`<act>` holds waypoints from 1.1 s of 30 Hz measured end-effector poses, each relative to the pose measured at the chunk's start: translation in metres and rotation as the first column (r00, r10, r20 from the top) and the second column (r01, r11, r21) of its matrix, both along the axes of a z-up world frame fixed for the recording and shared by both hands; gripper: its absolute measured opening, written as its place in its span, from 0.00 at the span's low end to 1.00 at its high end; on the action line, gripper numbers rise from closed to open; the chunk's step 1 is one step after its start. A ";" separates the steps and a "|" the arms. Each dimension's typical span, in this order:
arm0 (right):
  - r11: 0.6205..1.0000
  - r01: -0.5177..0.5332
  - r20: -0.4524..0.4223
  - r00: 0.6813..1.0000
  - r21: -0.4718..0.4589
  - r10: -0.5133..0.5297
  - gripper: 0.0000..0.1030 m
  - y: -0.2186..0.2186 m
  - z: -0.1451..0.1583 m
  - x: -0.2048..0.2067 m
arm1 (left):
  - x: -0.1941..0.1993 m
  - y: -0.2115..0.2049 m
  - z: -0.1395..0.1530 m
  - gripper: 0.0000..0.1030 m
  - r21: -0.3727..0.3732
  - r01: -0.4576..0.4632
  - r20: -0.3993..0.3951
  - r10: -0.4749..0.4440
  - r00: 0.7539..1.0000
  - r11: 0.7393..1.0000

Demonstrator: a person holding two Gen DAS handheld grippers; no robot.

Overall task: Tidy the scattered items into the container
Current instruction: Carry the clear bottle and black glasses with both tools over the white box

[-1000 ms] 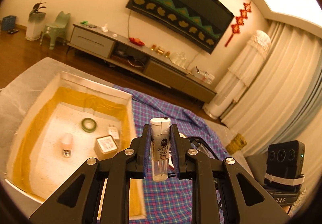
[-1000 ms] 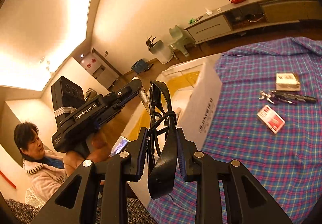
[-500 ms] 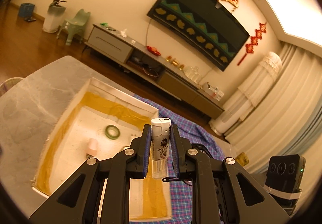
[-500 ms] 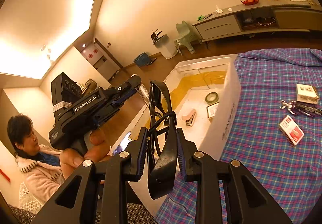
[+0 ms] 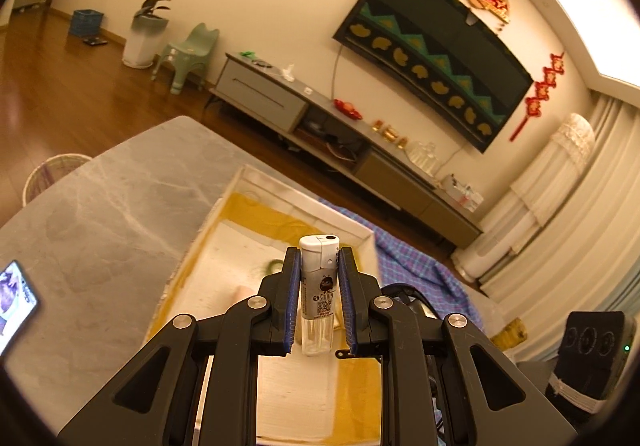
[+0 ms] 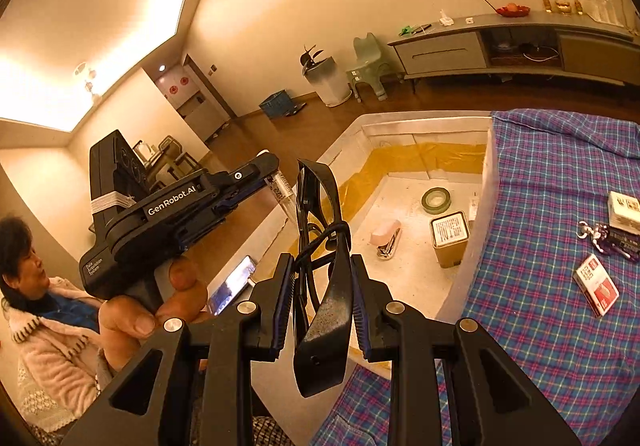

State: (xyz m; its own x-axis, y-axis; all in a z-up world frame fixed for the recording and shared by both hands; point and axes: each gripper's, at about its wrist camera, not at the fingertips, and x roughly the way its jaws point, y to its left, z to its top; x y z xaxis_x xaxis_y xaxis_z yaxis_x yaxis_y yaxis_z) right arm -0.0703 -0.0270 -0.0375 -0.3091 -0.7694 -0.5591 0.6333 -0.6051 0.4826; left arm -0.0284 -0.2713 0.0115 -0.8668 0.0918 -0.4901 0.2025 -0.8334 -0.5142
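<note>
Left wrist view: the left tongs (image 5: 319, 270) are clenched on an upright lighter (image 5: 319, 282), held above the container (image 5: 362, 234), a white open box lined with yellow tape. Left of the container lies bare grey bench (image 5: 112, 213) with one phone (image 5: 14, 304) at its near edge; right of the container a plaid cloth (image 5: 416, 270) covers the bench.

Right wrist view: the right tongs (image 6: 320, 298) grip one pair of dark glasses (image 6: 320, 246) over the container's (image 6: 490, 181) near rim. Inside the container sit four things, well apart with open floor between them: one tape roll (image 6: 436, 199), one tin (image 6: 450, 238), one pink stapler (image 6: 387, 238) and one small white item against the right wall. Right of the container, on the cloth, lie one white box (image 6: 624, 207), one bunch of keys (image 6: 608, 240) and one red-and-white pack (image 6: 596, 284). The left tongs (image 6: 276, 181) hang just left of the glasses, over the container's left wall, in a person's hand (image 6: 160, 306).
</note>
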 end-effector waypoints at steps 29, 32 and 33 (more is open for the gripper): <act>0.957 0.021 -0.095 0.995 0.289 0.007 0.28 -0.064 -0.043 -0.021 | -0.036 0.001 -0.045 0.19 -0.283 -0.009 0.242 0.081 0.967 0.959; 0.952 0.018 -0.093 0.996 0.306 0.011 0.28 -0.065 -0.047 -0.024 | -0.037 0.000 -0.048 0.19 -0.277 -0.005 0.248 0.077 0.966 0.961; 0.950 0.019 -0.095 0.995 0.311 0.011 0.28 -0.066 -0.048 -0.024 | -0.038 -0.001 -0.049 0.19 -0.274 -0.004 0.251 0.076 0.965 0.962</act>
State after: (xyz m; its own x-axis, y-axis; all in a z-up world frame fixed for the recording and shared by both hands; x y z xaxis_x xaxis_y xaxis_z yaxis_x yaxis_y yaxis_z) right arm -0.0944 -0.0930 -0.0856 -0.3743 -0.5604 -0.7388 0.6642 -0.7180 0.2081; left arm -0.0660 -0.2720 -0.0372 -0.7087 -0.1062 -0.6975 0.3336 -0.9215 -0.1987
